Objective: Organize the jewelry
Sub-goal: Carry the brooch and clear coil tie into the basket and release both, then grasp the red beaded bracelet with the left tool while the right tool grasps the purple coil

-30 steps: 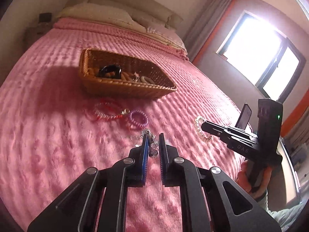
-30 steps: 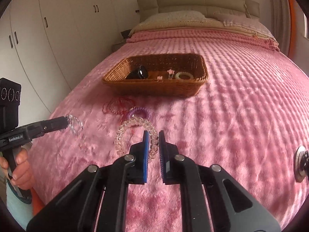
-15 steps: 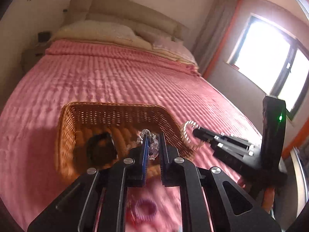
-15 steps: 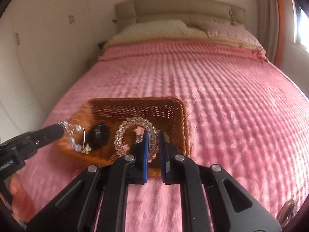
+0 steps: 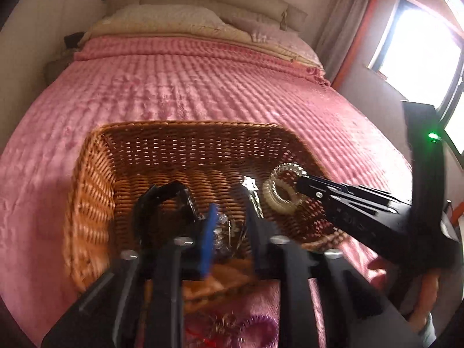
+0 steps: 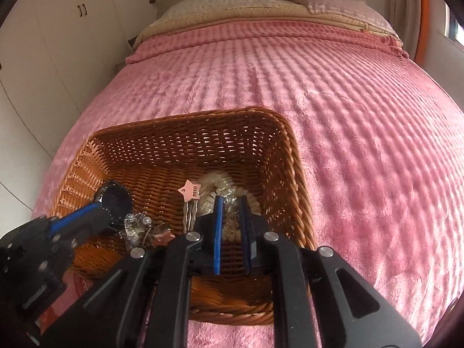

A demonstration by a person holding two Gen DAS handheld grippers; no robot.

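I hold both grippers over the wicker basket on the pink bedspread. The left gripper has just been opening; its jaws stand apart, and the silver crystal bracelet sits loose between them, low in the near part of the basket. The right gripper has just been opening too; its jaws are parted, with the clear beaded bracelet at their tips at the basket's right side. I cannot tell whether the pads touch it. A black watch lies at the basket's left. A pink star hair clip lies mid-basket.
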